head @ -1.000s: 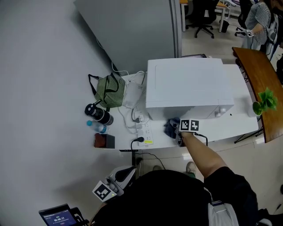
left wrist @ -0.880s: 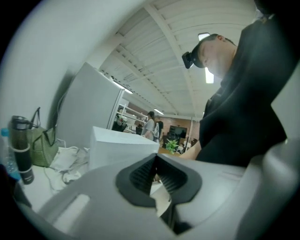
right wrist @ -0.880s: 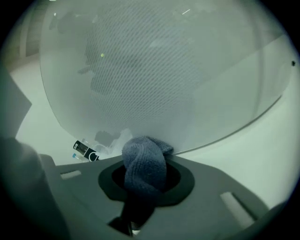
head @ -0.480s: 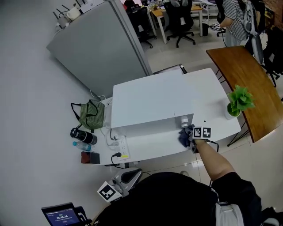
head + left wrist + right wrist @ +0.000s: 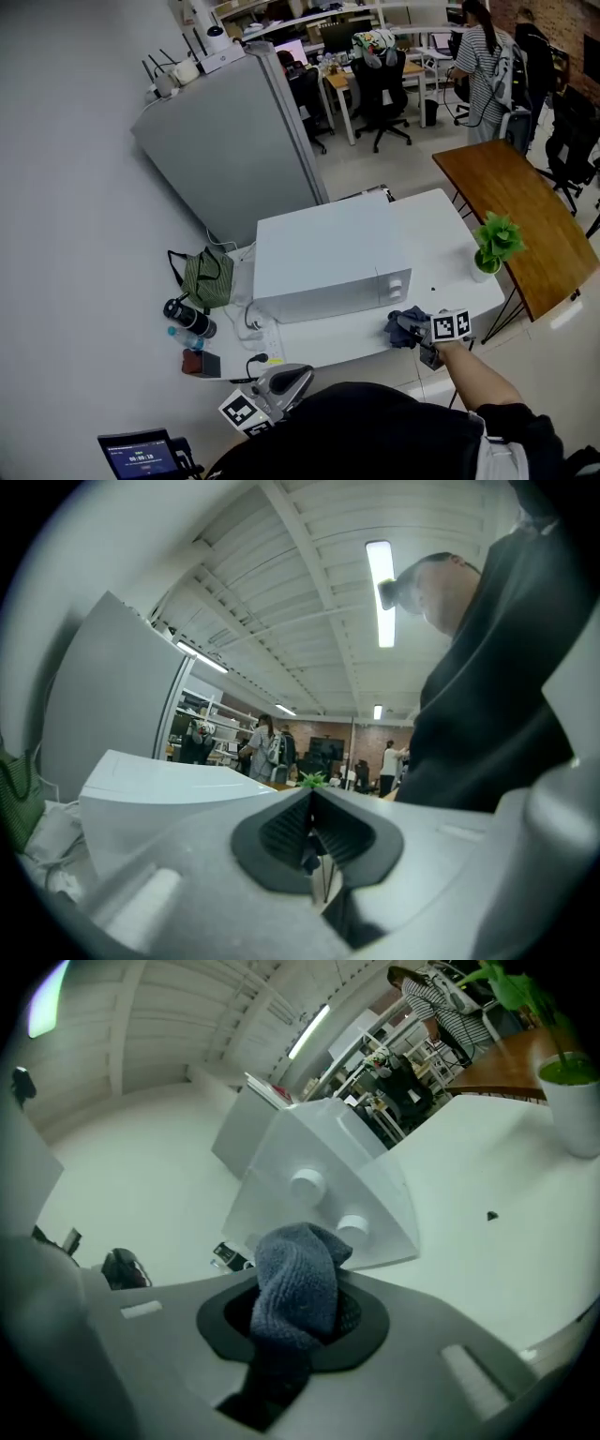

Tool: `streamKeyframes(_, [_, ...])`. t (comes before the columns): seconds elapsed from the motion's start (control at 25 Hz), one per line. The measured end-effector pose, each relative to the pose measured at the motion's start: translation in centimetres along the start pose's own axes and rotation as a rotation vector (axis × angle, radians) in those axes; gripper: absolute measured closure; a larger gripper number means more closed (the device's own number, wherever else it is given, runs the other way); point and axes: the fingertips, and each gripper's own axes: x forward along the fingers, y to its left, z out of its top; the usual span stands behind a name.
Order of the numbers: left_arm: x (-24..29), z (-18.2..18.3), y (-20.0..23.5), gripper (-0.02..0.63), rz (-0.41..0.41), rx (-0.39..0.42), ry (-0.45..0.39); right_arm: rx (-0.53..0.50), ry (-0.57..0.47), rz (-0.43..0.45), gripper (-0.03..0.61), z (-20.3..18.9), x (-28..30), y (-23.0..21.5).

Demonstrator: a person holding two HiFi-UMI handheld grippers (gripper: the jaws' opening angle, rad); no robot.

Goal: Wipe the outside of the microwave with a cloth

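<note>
The right gripper (image 5: 298, 1321) is clamped on the cloth (image 5: 293, 1279), a bunched blue-grey knitted fabric. It is held just in front of the microwave (image 5: 328, 255), at the corner with two round knobs (image 5: 307, 1183). The microwave is a smooth white box on the white counter (image 5: 441, 246). The left gripper (image 5: 314, 841), jaws together and empty, hangs low on the microwave's near side.

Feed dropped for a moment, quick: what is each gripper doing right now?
Left gripper: jaws closed, nothing in them.
Right gripper: jaws closed on the cloth.
</note>
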Motion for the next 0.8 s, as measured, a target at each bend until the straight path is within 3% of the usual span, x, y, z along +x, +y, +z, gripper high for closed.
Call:
streamKeyframes(0.2, [-5.0,1.5,-0.1,0.611,-0.063,-0.038,-0.083,0.006,-0.15,0.074,0.502,-0.3,-1.2,9.8])
streamKeyframes(0.4, [-9.3,-1.9,-0.9,0.611,-0.179,-0.133,-0.056,-0.026,-0.253,0.169,0.502,-1.5,-1.2,19.8])
streamKeyframes(0.52, [-9.1,-2.2,-3.1,0.611,-0.235,-0.126,-0.047,-0.072,-0.269,0.226,0.502,-1.9,-2.4,23.9])
streamKeyframes(0.64, [-8.7,-1.5,-6.4,0.611,-0.234,-0.072,-0.049,-0.129,-0.284,0.277,0.502,-2.8,-5.9,26.3])
streamKeyframes(0.8, [-6.7,-1.8,-12.4,0.611,-0.195,-0.106,-0.069,-0.221,-0.267,0.352,0.502,-5.3,-11.3,28.4])
